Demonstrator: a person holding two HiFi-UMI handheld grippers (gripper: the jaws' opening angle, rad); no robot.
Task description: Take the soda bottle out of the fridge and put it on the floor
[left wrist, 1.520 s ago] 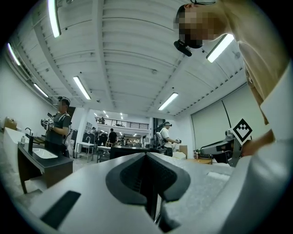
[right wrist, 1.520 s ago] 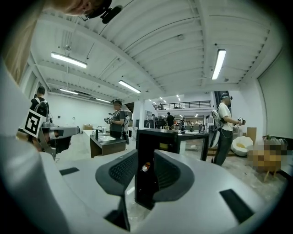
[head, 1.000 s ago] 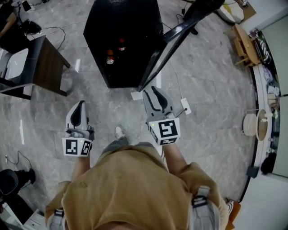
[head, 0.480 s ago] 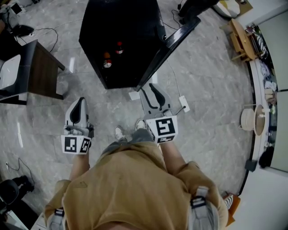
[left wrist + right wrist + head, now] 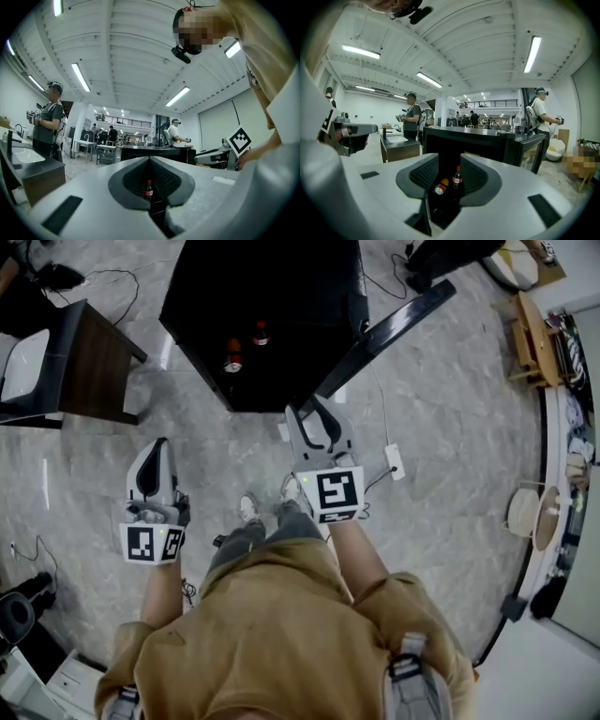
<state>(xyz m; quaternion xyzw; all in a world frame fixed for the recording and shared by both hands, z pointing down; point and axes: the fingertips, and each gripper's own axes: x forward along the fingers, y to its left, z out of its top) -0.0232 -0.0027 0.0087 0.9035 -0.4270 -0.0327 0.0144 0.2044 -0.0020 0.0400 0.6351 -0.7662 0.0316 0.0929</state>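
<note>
One soda bottle stands upright inside the open black fridge.

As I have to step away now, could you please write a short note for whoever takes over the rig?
The left hand-held gripper is shut and empty.
The right hand-held gripper is empty, jaws apart, just been opening, facing the open black fridge.
The dark red-capped soda bottle stands upright inside, beside a tilted orange-capped bottle.
Done: fridge door open.
To do: grasp the soda bottle, lift it out, set it on the grey marble floor.
</note>
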